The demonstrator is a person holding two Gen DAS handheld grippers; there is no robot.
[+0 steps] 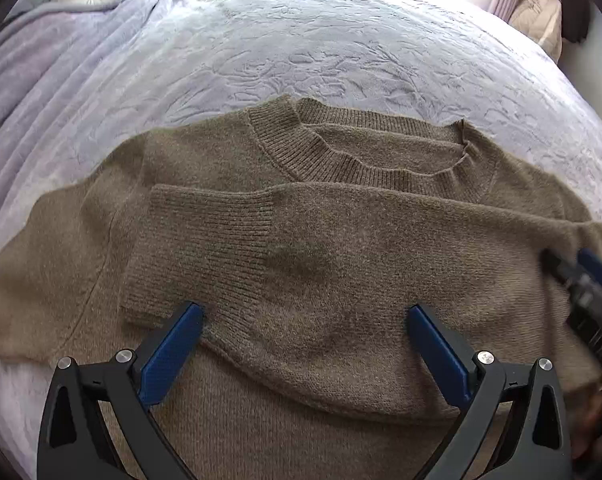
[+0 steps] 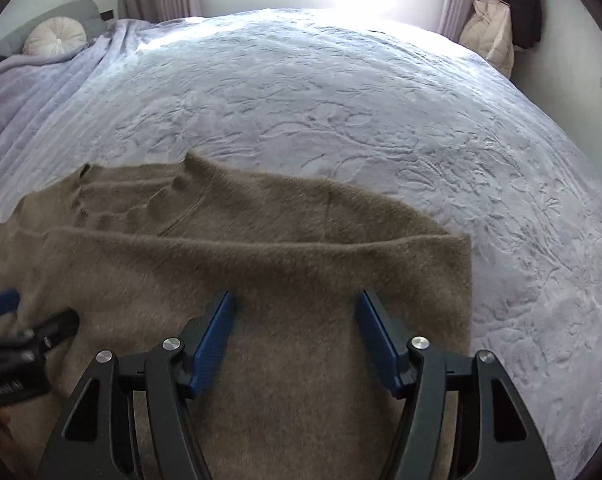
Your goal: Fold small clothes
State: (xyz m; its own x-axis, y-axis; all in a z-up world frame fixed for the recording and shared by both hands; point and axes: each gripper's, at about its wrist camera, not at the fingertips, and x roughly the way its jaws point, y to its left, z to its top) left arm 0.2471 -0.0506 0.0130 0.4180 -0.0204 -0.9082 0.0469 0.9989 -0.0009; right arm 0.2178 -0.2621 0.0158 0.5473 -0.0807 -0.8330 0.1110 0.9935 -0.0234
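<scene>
A brown knit sweater [image 1: 321,248] [image 2: 241,264] lies flat on the bed, neck away from me. One sleeve [image 1: 221,240] is folded across the chest, its ribbed cuff at the left. My left gripper [image 1: 307,312] hovers just above that sleeve, jaws wide apart and nothing between its blue pads. My right gripper [image 2: 295,300] stands open over the sweater's right part, nothing gripped. Each gripper also shows at the edge of the other's view: the right gripper [image 1: 573,268] blurred at right, the left gripper [image 2: 33,320] at lower left.
A pale lilac embossed bedspread [image 2: 341,100] covers the bed around the sweater. A ribbed lilac blanket [image 1: 41,80] and a round cushion [image 2: 55,36] lie at the far left. A beige bag [image 2: 491,32] and dark clothing [image 2: 521,4] stand past the far right corner.
</scene>
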